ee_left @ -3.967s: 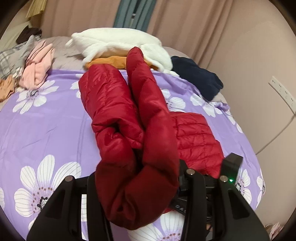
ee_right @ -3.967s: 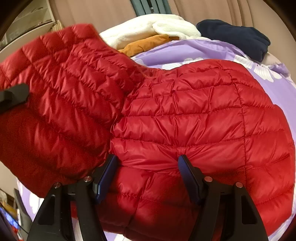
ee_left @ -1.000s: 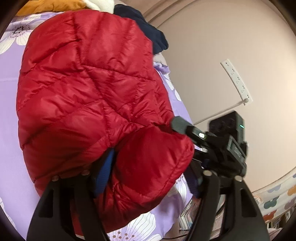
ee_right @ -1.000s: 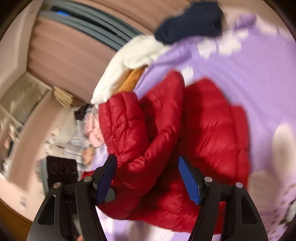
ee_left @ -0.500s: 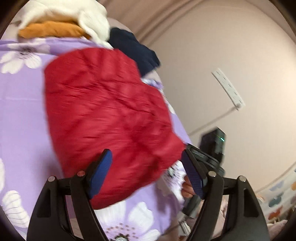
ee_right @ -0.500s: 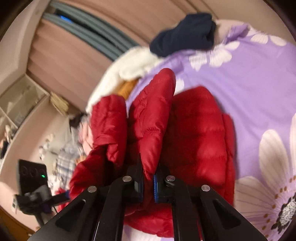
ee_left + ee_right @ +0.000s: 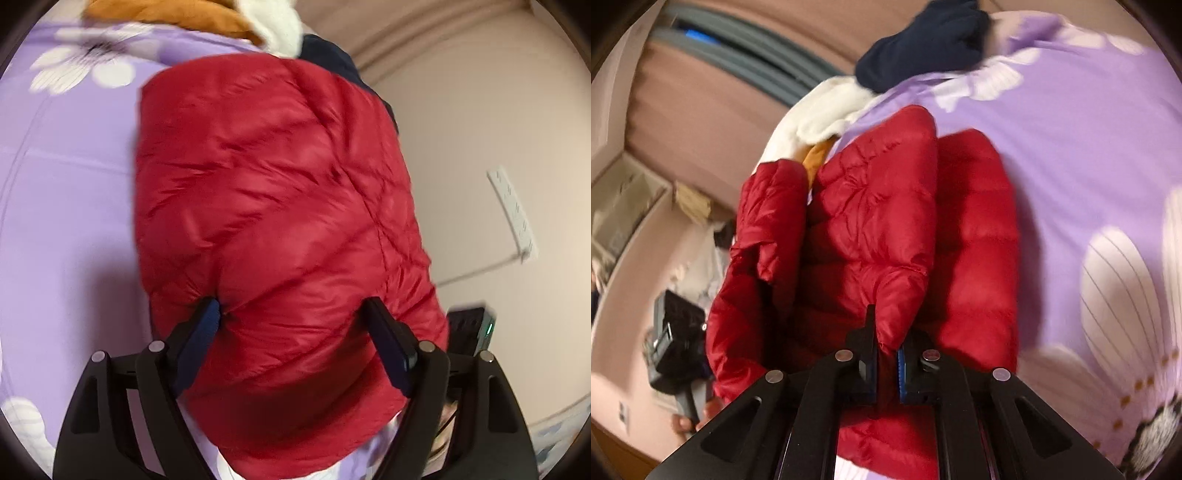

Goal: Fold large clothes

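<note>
A red quilted puffer jacket lies in a folded bundle on the purple flowered bedspread. My left gripper is open, its jaws wide apart on either side of the jacket's near end, pressing into the padding. In the right wrist view the jacket shows as thick folded layers. My right gripper is shut on a fold of the jacket's near edge. The left gripper's body shows at the left of that view.
A white garment, an orange garment and a navy garment lie at the far end of the bed. A beige wall with a power strip stands close on the right. Curtains hang behind.
My left gripper has moved forward onto the jacket, jaws still open. My right gripper stays shut on the jacket fold and has shifted slightly; it was open one second ago.
</note>
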`<action>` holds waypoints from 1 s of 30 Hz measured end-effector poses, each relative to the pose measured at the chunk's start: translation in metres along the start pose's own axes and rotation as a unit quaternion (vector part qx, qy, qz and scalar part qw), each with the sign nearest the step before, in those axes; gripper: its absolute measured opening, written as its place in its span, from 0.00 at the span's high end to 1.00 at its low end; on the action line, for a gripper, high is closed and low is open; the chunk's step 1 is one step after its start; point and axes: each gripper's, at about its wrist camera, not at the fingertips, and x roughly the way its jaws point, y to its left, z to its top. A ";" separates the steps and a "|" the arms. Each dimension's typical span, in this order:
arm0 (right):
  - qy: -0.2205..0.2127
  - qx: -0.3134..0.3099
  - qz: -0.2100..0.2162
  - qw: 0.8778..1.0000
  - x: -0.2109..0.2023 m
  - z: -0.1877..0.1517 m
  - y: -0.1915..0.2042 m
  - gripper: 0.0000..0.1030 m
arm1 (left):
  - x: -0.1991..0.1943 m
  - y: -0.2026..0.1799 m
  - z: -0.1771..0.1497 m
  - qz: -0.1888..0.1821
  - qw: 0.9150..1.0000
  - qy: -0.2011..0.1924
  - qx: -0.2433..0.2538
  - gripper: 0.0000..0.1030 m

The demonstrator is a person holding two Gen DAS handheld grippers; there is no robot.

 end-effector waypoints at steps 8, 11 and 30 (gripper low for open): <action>0.075 -0.069 -0.025 0.995 0.045 0.015 0.023 0.91 | 0.010 -0.038 -0.013 0.033 0.996 0.011 0.078 0.18; 0.076 -0.056 -0.045 0.995 0.040 0.016 0.017 0.91 | 0.015 -0.049 -0.020 0.060 0.991 0.015 0.115 0.18; 0.005 -0.079 0.005 0.997 -0.004 0.034 0.049 0.52 | 0.025 -0.064 -0.025 0.101 0.978 0.023 0.180 0.18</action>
